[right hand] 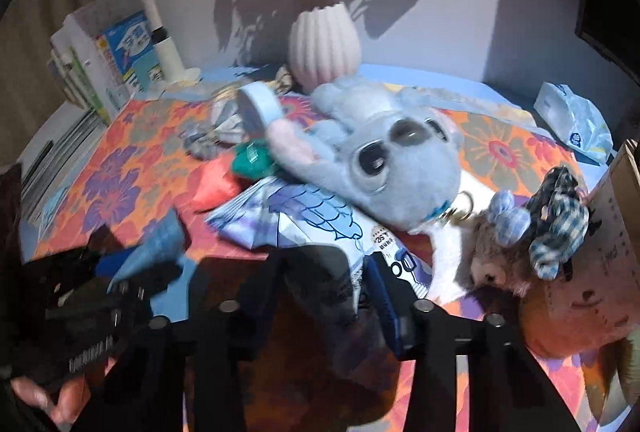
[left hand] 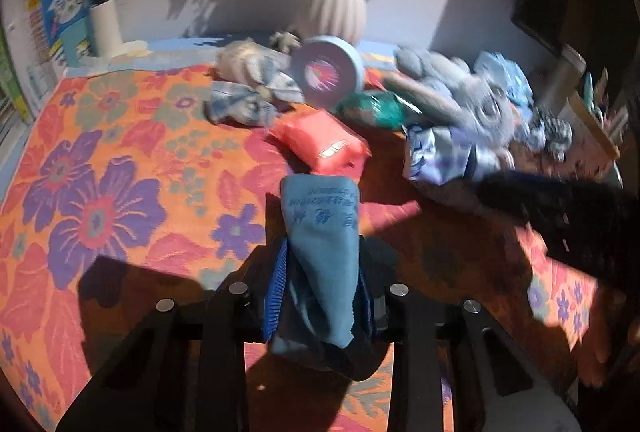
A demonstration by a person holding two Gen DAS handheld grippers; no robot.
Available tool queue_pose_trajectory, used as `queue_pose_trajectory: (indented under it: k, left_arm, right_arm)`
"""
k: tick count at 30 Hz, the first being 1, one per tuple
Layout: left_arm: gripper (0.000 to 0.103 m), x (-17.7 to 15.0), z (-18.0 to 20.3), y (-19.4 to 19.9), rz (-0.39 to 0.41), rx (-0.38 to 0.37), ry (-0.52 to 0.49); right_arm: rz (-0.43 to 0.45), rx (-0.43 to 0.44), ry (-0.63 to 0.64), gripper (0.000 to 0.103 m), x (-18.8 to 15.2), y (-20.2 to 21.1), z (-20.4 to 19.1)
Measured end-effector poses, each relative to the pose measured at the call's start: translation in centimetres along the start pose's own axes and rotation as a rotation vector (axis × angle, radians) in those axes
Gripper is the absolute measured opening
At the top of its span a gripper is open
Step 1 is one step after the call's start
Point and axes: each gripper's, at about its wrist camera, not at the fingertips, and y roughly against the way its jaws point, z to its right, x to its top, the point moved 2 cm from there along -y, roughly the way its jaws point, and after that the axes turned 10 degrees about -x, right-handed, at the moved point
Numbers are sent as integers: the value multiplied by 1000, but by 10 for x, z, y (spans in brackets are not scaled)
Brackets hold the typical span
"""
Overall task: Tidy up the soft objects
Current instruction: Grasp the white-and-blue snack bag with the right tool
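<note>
Left tool (left hand: 322,296) tilted downward, clamping blue cloth (left hand: 320,232), right tool (right hand: 320,296) pinching patterned packet (right hand: 304,228)

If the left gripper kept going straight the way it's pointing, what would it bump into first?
Probably the red packet. The left gripper already has its jaws shut on a blue cloth, and that packet lies just beyond the cloth's far end on the flowered tablecloth. Depth is hard to judge, so the cloth's tip might touch first.

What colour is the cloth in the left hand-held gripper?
Muted blue cloth with darker blue printed lettering, clearest in the left wrist view.
</note>
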Motion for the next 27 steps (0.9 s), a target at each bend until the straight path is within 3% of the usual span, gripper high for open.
queue_pose_trajectory:
  k: [4, 8, 9, 10, 12, 13, 16, 27]
  left_arm:
    - [28, 0, -14, 3, 13, 8, 37]
    - [28, -4, -16, -2, 2, 1, 55]
    - [28, -3, -15, -1, 7, -2, 49]
    - [28, -4, -14, -1, 8, -8, 45]
    - [28, -4, -14, -3, 1, -16, 47]
    - [28, -4, -15, -3, 3, -21, 51]
    - [28, -3, -18, -2, 9, -41, 65]
    - [28, -4, -14, -4, 4, -42, 43]
  right_arm:
    - [-57, 50, 10, 31, -17, 13, -9]
    - [-127, 227, -18, 32, -31, 21, -10]
    - [-123, 222, -33, 38, -31, 22, -5]
    - [-108, 199, -52, 56, -30, 23, 3]
    - [-61, 146, -93, 79, -23, 26, 20]
    - [-46, 146, -105, 81, -20, 27, 24]
    - [-27, 174, -109, 81, -7, 23, 29]
    - [-75, 111, 9, 81, 14, -37, 4]
